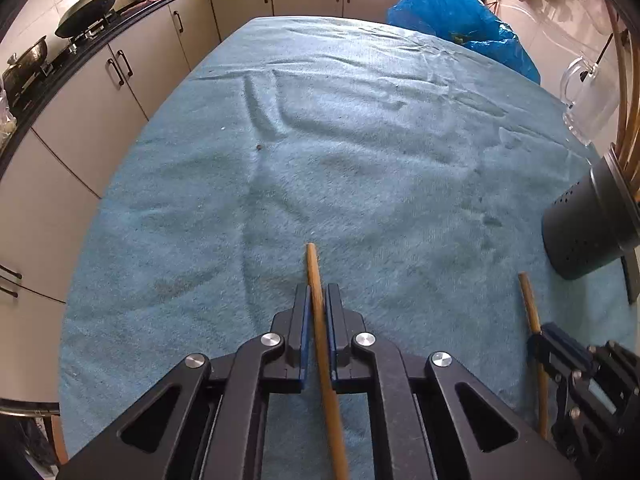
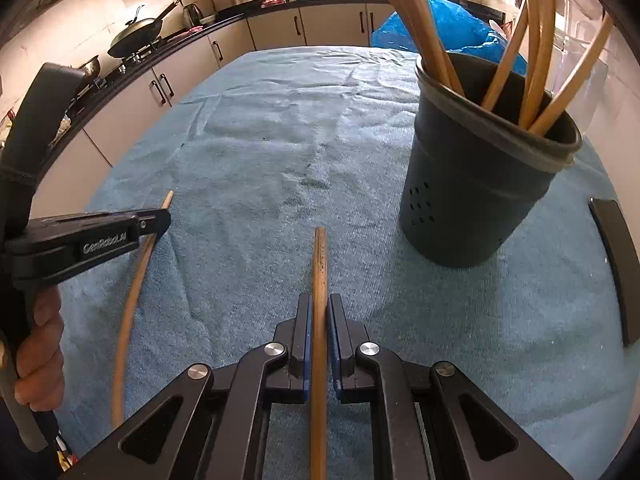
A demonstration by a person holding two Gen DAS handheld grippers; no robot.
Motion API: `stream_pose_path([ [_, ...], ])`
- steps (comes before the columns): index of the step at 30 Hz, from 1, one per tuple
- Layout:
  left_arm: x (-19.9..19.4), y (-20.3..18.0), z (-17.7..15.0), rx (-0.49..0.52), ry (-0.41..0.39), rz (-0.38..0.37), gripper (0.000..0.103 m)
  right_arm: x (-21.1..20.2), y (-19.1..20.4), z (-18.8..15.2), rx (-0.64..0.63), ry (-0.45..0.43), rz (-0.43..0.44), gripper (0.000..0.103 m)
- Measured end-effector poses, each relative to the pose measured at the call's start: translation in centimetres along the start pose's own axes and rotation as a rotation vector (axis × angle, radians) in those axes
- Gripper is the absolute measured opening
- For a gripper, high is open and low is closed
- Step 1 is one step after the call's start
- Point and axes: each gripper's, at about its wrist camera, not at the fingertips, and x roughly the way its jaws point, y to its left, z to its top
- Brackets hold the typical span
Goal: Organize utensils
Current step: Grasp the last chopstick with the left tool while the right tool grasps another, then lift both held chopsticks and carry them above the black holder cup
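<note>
My left gripper [image 1: 318,292] is shut on a wooden chopstick [image 1: 316,276] that runs forward between its blue pads, above the blue towel. My right gripper [image 2: 320,300] is shut on another wooden chopstick [image 2: 320,256] the same way. A dark perforated utensil holder [image 2: 480,184] stands upright to the right front of the right gripper, with several wooden chopsticks [image 2: 532,60] standing in it. The holder also shows at the right edge of the left wrist view [image 1: 592,224]. The right gripper [image 1: 560,352] with its stick [image 1: 530,304] shows in the left wrist view, and the left gripper [image 2: 156,220] in the right wrist view.
A blue towel [image 1: 340,152] covers the table. A blue plastic bag [image 1: 456,16] lies at the far right corner, a clear glass jug [image 1: 588,96] stands at the right. A flat black object [image 2: 620,264] lies right of the holder. Kitchen cabinets and a stove with pans [image 1: 92,4] run along the left.
</note>
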Motion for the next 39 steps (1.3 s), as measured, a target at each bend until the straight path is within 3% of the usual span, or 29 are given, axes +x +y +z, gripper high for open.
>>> stream_pose_path([
  [10,-0.1,1.3,0.0,0.003,0.008,-0.006,0.007,2.0,1.1,2.0,-0.062,0.02,-0.055,0.015],
  [12,-0.2,1.3,-0.1,0.001,-0.001,-0.01,0.006,2.1,1.4,2.1,-0.086,0.02,-0.074,0.008],
  [15,-1.5,2.0,-0.5,-0.019,-0.025,-0.059,0.006,1.7,1.4,2.2,-0.071,0.01,-0.054,0.008],
  [27,-15.8,1.8,-2.3,-0.028,-0.358,-0.13,0.006,-12.0,1.3,1.5,-0.023,-0.412,0.027,0.008],
  [31,-18.4,1.1,-3.0,-0.012,-0.411,-0.153,0.006,-15.2,1.1,0.3,-0.003,-0.518,0.037,0.008],
  [39,-20.2,0.3,-3.8,0.009,-0.435,-0.157,0.006,-17.9,0.8,-1.1,0.025,-0.603,0.029,0.008],
])
